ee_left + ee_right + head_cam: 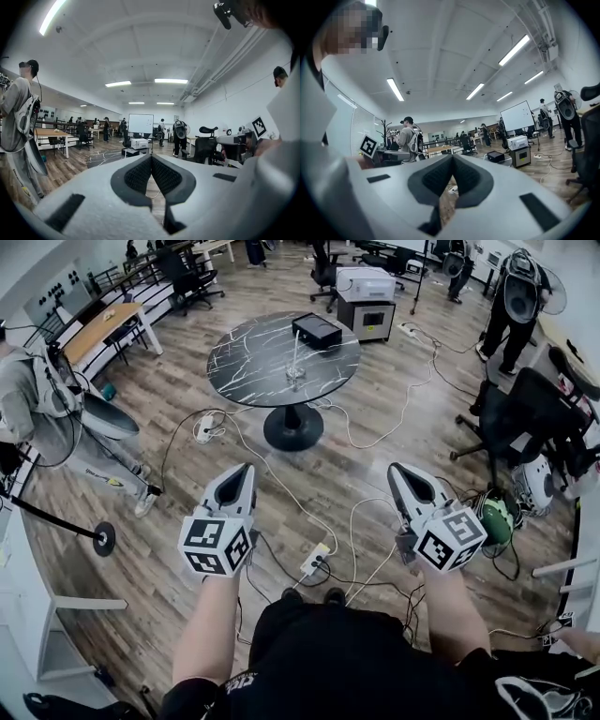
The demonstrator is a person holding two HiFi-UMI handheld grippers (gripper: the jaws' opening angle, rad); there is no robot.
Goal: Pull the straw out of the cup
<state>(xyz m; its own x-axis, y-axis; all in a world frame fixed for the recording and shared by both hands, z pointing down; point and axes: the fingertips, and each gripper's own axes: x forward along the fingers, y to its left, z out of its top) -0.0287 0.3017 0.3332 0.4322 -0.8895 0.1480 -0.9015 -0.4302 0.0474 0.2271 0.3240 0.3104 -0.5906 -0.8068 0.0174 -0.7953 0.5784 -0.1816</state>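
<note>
The dark ribbed fingers [136, 178] of the left gripper [246, 471] and those of the right gripper [397, 471] are pressed together on nothing. Both are held over the wooden floor [173, 376], well apart from the round black marble-veined worktop [244, 362]. Nothing of the task is judged done, with approach, grasp and pull all left. The thin white straw [296, 348] is seen standing nearly upright in the small clear cup [295, 377] near the worktop's middle, beside a flat black box [316, 330].
</note>
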